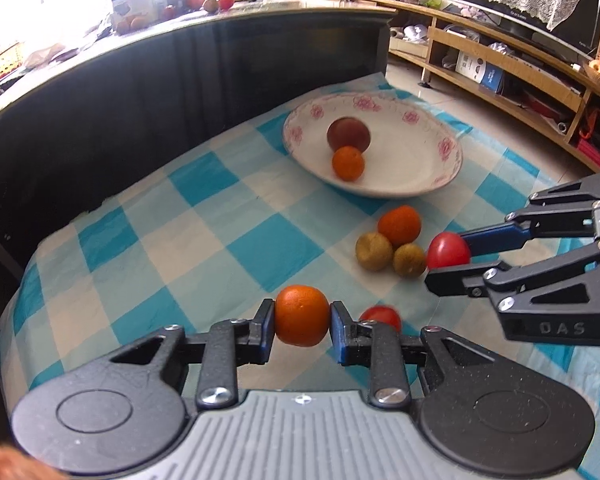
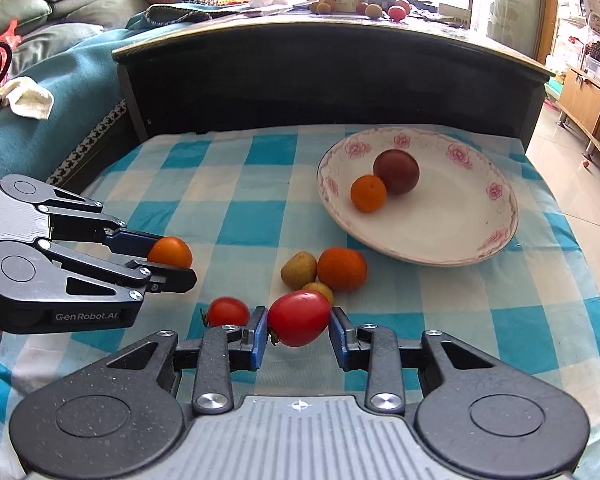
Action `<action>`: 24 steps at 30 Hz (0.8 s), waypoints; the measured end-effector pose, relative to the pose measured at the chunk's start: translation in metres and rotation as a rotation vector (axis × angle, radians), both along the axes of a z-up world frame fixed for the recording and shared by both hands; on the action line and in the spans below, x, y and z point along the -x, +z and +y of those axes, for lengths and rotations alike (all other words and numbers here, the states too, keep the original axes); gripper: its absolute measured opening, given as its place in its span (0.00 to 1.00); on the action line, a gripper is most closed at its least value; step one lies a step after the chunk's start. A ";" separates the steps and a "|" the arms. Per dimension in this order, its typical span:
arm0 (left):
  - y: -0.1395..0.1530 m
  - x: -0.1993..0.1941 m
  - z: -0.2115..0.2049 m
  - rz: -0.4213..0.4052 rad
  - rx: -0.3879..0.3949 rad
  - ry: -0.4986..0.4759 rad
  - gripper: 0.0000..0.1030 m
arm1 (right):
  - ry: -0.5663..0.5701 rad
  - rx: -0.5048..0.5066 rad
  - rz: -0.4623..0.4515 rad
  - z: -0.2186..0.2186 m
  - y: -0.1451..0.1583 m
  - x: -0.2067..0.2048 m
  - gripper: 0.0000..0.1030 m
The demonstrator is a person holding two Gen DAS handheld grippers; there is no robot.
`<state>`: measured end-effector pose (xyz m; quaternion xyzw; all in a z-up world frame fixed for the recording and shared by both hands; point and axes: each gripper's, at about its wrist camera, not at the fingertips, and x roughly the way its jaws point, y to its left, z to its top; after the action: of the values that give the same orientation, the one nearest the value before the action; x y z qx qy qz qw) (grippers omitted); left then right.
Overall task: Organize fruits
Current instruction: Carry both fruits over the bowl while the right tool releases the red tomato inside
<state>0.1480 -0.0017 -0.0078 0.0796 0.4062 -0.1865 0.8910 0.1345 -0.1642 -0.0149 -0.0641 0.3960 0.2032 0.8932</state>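
Presently a small round orange citrus fruit [image 1: 302, 315] is clamped between the blue-padded fingers of the left gripper [image 1: 302, 318], while an oval glossy red tomato [image 2: 299, 318] is pinched in the narrowed jaws of the right gripper [image 2: 299, 320]; both fruits appear lifted just clear of the blue-and-white checked cloth covering the surface [image 2: 236, 184]. Just beyond, a second small red tomato [image 2: 228, 312], a larger orange fruit [image 2: 342, 269] and two dull yellow-green fruits [image 1: 374, 251] are left clustered on the cloth. Farther off, a white shallow dish with pink flower print [image 2: 496, 236] already holds a small orange and a dark reddish-brown round fruit [image 2: 396, 171]. The carrying step is judged under way; next, each fruit must be brought over the dish and released low.
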 end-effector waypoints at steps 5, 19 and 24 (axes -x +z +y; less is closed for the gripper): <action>0.012 -0.008 -0.016 -0.028 0.023 -0.018 0.36 | -0.026 -0.014 -0.014 -0.007 0.006 -0.005 0.26; 0.025 -0.050 -0.047 -0.066 0.063 0.005 0.36 | -0.141 -0.046 -0.067 -0.031 0.024 -0.038 0.26; 0.020 -0.066 -0.055 -0.055 0.068 0.016 0.36 | -0.173 -0.040 -0.071 -0.035 0.021 -0.050 0.27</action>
<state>0.2135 -0.0567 0.0122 0.0511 0.3758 -0.1907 0.9054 0.1849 -0.1993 0.0066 -0.0189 0.3640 0.1307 0.9220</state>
